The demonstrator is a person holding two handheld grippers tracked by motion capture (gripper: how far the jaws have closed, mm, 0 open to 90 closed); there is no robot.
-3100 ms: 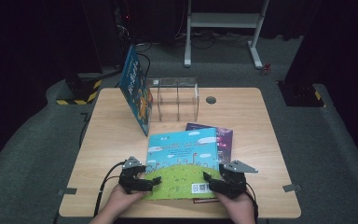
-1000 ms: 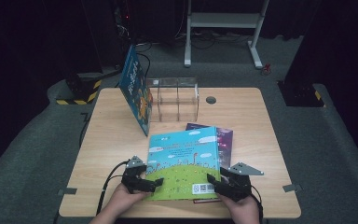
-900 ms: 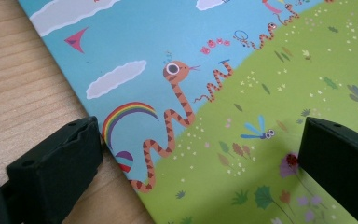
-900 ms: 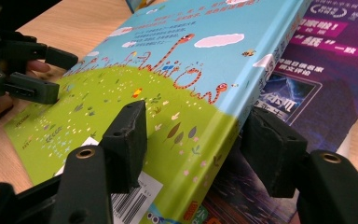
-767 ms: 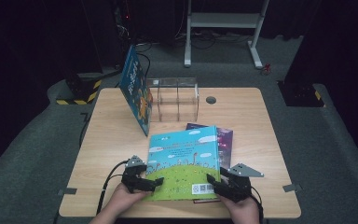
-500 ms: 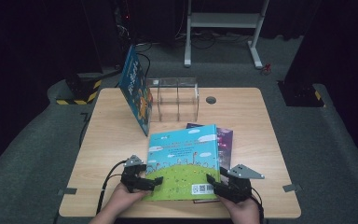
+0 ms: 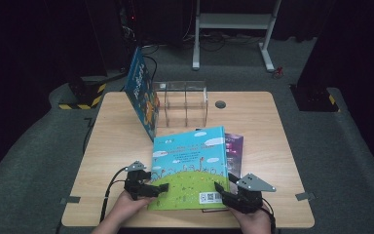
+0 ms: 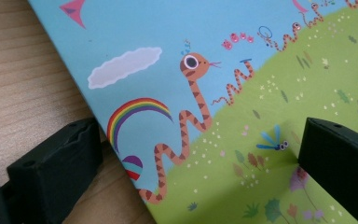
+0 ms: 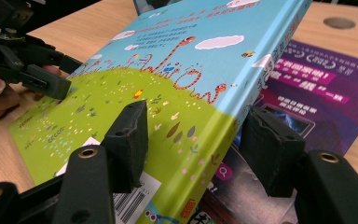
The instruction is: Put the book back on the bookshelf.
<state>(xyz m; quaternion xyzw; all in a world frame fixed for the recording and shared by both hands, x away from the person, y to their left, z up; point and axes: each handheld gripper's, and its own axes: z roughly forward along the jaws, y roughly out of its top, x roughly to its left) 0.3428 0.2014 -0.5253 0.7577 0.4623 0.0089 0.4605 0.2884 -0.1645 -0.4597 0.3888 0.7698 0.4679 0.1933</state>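
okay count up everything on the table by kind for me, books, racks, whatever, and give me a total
Books: 3, namely the snake picture book, the purple book under it, and the blue book leaning on the rack.
Clear racks: 1.
Total: 4.

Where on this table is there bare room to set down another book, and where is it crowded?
Free: the right strip of the table, beside the purple book, and the left part, between the leaning book and the left tool. Crowded: the near middle, under the picture book, and the clear rack.
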